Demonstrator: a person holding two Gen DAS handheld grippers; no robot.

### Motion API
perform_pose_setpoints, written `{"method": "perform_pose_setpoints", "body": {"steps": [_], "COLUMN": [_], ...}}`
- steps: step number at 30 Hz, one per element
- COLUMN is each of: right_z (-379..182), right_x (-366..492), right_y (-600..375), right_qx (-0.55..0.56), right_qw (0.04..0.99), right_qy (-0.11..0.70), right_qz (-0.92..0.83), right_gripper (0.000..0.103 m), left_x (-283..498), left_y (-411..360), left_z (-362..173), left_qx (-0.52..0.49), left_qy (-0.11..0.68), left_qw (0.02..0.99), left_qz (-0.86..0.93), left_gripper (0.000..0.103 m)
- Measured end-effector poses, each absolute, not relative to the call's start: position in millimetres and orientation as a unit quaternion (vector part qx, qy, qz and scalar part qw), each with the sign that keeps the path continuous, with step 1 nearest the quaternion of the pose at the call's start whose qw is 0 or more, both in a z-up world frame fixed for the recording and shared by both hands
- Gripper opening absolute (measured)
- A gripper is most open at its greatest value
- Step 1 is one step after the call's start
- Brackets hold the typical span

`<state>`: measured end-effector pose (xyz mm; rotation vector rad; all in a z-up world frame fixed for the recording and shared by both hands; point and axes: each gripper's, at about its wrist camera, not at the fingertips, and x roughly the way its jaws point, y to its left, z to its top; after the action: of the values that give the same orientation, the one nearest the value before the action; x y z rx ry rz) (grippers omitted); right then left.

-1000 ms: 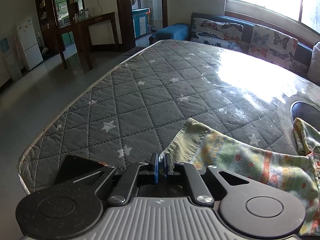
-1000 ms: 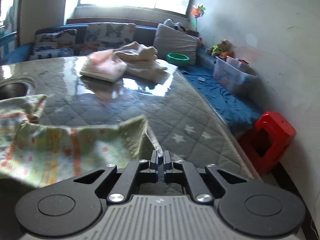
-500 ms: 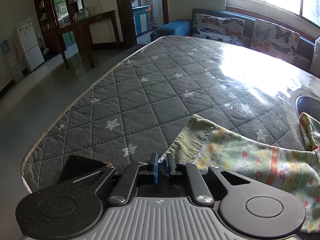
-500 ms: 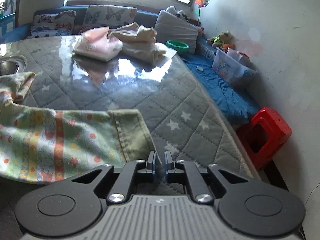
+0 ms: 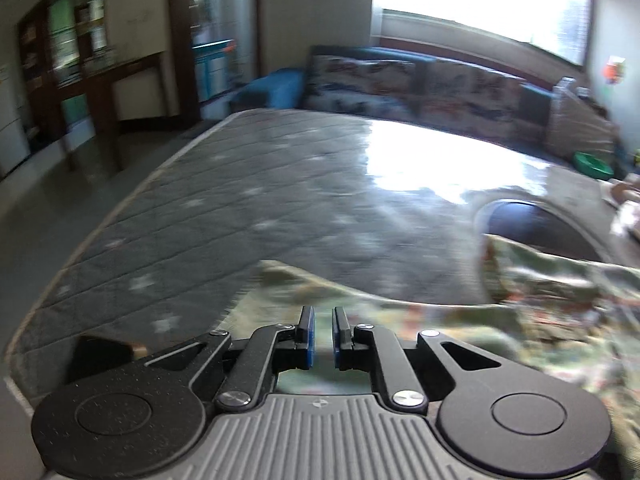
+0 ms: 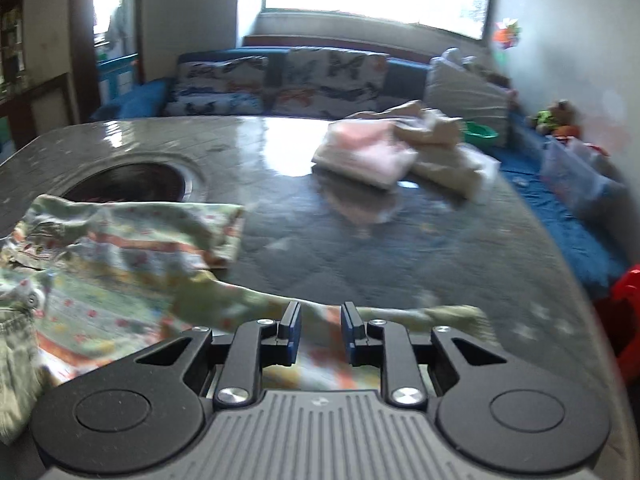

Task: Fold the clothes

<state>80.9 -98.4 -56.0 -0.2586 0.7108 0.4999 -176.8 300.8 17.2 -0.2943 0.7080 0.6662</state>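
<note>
The green, orange-striped printed garment (image 6: 120, 264) lay spread along the near edge of the grey star-quilted table (image 5: 248, 200). The left gripper (image 5: 323, 320) stood slightly parted over it, gripping nothing. The right gripper (image 6: 320, 316) had just been opening, empty, cloth below. Bare quilt stretched beyond toward the folded pink-and-cream pile (image 6: 372, 152).

The patterned cloth (image 5: 540, 312) is smeared by motion in the left view and cut off at the right edge. Its near part is hidden behind the right gripper (image 6: 320, 334). The red stool (image 6: 628, 320) is cropped.
</note>
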Motion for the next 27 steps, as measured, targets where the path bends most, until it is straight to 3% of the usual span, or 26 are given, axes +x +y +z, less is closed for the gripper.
{"method": "perform_pose_setpoints", "body": {"steps": [7, 13, 27], "right_z": [-79.7, -79.9, -45.7], "right_x": [86.4, 83.4, 36.1], "right_y": [-74.6, -91.3, -42.5], "right_qx": [-0.135, -0.143, -0.161], "right_qw": [0.879, 0.879, 0.849], "right_qy": [0.376, 0.383, 0.345], "right_qz": [0.261, 0.245, 0.367], "right_gripper": [0.022, 0.033, 0.034], "left_x": [-142.8, -116.6, -97.4], "left_y": [247.3, 206.7, 143.9], "left_z": [10.5, -0.3, -26.6], "left_qx": [-0.122, -0.106, -0.056], "left_qy": [0.358, 0.373, 0.404], "left_qw": [0.902, 0.912, 0.913], "left_qz": [0.21, 0.134, 0.027], "left_gripper": [0.011, 0.011, 0.01]}}
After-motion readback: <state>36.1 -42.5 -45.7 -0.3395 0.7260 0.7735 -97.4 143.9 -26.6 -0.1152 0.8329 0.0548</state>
